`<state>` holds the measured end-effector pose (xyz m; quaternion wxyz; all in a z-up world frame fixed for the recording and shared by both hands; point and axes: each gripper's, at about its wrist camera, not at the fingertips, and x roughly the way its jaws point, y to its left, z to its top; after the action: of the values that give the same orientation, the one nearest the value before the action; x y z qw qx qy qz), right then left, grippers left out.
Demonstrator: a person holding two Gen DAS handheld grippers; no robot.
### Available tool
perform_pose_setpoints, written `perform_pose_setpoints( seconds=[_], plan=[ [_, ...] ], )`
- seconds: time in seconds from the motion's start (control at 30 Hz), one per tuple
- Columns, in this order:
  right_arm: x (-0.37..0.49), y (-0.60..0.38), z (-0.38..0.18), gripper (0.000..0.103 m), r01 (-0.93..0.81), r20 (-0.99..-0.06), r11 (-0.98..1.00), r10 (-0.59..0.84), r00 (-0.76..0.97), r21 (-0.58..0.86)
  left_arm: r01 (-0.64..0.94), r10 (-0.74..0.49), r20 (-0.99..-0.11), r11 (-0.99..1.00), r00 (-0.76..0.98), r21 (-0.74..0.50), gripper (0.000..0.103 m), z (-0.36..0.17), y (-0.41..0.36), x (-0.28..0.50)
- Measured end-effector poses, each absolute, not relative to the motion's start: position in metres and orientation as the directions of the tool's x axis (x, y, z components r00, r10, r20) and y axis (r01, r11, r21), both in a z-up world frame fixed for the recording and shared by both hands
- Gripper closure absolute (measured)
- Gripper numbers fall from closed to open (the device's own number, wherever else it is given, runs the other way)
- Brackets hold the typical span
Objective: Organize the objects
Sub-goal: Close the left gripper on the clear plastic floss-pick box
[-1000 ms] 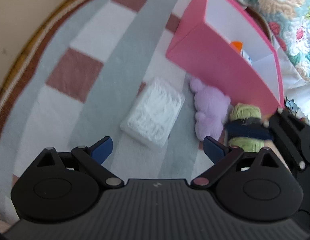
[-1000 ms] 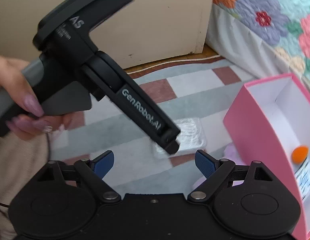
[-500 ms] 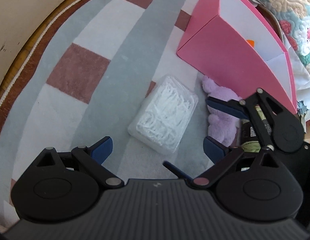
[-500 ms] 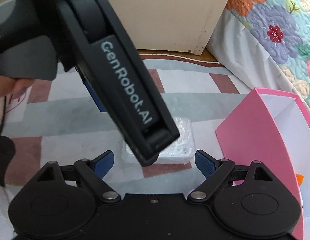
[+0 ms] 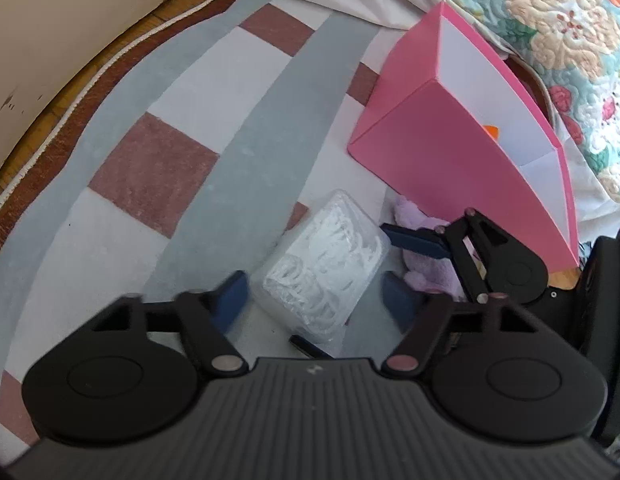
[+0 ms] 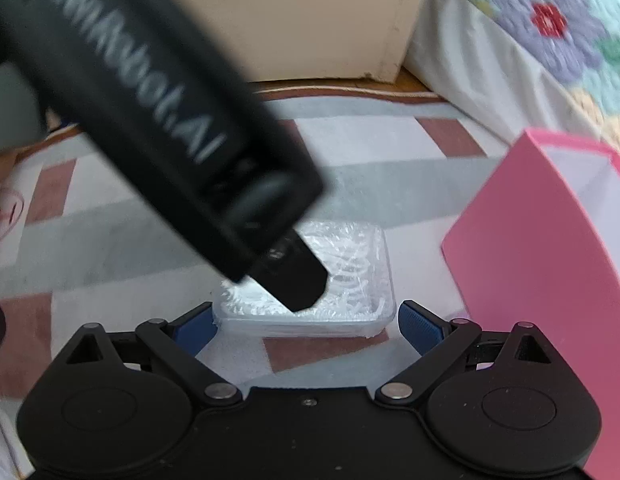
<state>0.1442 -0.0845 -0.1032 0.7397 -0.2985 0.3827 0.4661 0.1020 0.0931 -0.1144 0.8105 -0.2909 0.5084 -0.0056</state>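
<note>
left gripper (image 5: 314, 296) closing around the clear box of white picks (image 5: 330, 268) on the checked rug (image 5: 150, 168), pads not yet touching; right gripper (image 6: 306, 322) opening, straddling it; next: grip, lift into pink box (image 5: 462, 160)

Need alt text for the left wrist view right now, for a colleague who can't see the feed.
The left gripper jaws are closing around a clear plastic box of white items lying on a checked rug. The right gripper, jaws open, reaches in beside a purple plush toy, with a pink box behind.
</note>
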Motion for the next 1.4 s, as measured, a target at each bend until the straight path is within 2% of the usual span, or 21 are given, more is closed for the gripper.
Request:
perform_pose_setpoints(
  seconds=[0.1,0.47,0.73,0.8,0.83,0.97,1.03,1.13,1.17,1.23,1.4],
  plan=[
    [0.149,-0.087,-0.102,0.005,-0.904,-0.857,0.427,0.454,0.244,-0.031,-0.305,-0.239,-0.824,0.847,0.513,-0.435,0.056,-0.114,0.093,0.102],
    [0.141,-0.098,-0.098,0.005,-0.804,-0.861,0.565,0.488,0.146,0.184,-0.326,-0.227,-0.808,0.829,0.544,-0.453,0.057,-0.116,0.099,0.107],
    [0.124,-0.081,-0.105,0.008,-0.808,-0.845,0.585,0.466,0.261,0.074,-0.314,-0.264,-0.814,0.826,0.517,-0.468,0.057,-0.114,0.097,0.111],
    [0.122,-0.081,-0.105,0.008,-0.808,-0.838,0.586,0.47,0.278,0.06,-0.33,-0.22,-0.84,0.847,0.496,-0.416,0.049,-0.11,0.096,0.109],
    [0.122,-0.081,-0.104,0.008,-0.811,-0.835,0.583,0.471,0.285,0.052,-0.337,-0.203,-0.849,0.853,0.488,-0.398,0.048,-0.11,0.096,0.109],
    [0.118,-0.082,-0.102,0.009,-0.829,-0.825,0.56,0.476,0.304,0.017,-0.355,-0.272,-0.839,0.813,0.471,-0.462,0.046,-0.114,0.103,0.107],
    [0.116,-0.081,-0.101,0.011,-0.84,-0.815,0.542,0.483,0.318,-0.007,-0.355,-0.269,-0.849,0.82,0.455,-0.45,0.046,-0.115,0.102,0.106],
    [0.112,-0.075,-0.102,0.011,-0.855,-0.809,0.515,0.476,0.344,-0.061,-0.364,-0.275,-0.871,0.825,0.407,-0.431,0.038,-0.12,0.1,0.106],
    [0.112,-0.074,-0.103,0.011,-0.855,-0.809,0.516,0.477,0.345,-0.06,-0.373,-0.31,-0.869,0.809,0.385,-0.454,0.034,-0.126,0.101,0.107],
    [0.115,-0.074,-0.104,0.01,-0.849,-0.81,0.527,0.48,0.337,-0.041,-0.391,-0.353,-0.859,0.779,0.371,-0.489,0.034,-0.134,0.102,0.106],
    [0.118,-0.075,-0.104,0.01,-0.821,-0.809,0.571,0.48,0.341,-0.008,-0.371,-0.307,-0.842,0.792,0.443,-0.485,0.036,-0.122,0.105,0.102]
  ],
)
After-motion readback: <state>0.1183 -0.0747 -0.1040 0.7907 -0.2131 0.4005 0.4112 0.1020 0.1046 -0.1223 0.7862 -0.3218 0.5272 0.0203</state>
